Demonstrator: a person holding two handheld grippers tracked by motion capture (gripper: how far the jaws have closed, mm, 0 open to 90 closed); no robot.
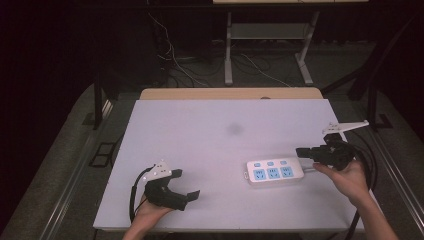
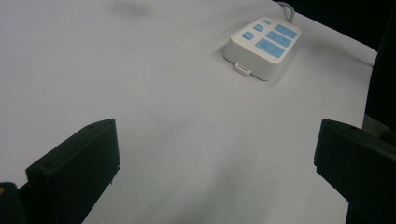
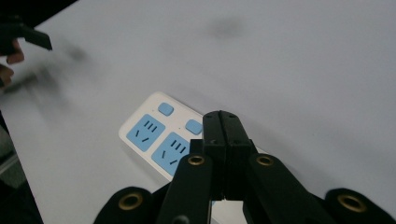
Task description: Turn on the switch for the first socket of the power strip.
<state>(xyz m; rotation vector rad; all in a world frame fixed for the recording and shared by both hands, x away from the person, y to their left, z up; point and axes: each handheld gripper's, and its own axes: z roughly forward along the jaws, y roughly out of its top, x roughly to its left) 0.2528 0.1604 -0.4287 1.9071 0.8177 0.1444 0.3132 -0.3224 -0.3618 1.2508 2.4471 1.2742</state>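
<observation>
White power strip (image 1: pixel 274 172) with blue sockets lies flat on the pale counter (image 1: pixel 210 140), toward its right front. Right tool (image 1: pixel 304 152) hovers just beside the strip's right end, jaws pressed together on nothing. Left tool (image 1: pixel 186 184) rests well apart, jaws spread wide. Cables trail across the dark floor (image 1: pixel 280 65) behind.

power strip (image 1: pixel 274 172) on table (image 1: pixel 200 135) (right half), right hand-held gripper (image 1: pixel 303 152) just beside it

I count one power strip (image 1: pixel 274 172) on one counter (image 1: pixel 210 140). It carries three blue sockets and three small blue buttons. I have two hand-held grippers: left (image 1: pixel 186 184) and right (image 1: pixel 302 151).
</observation>
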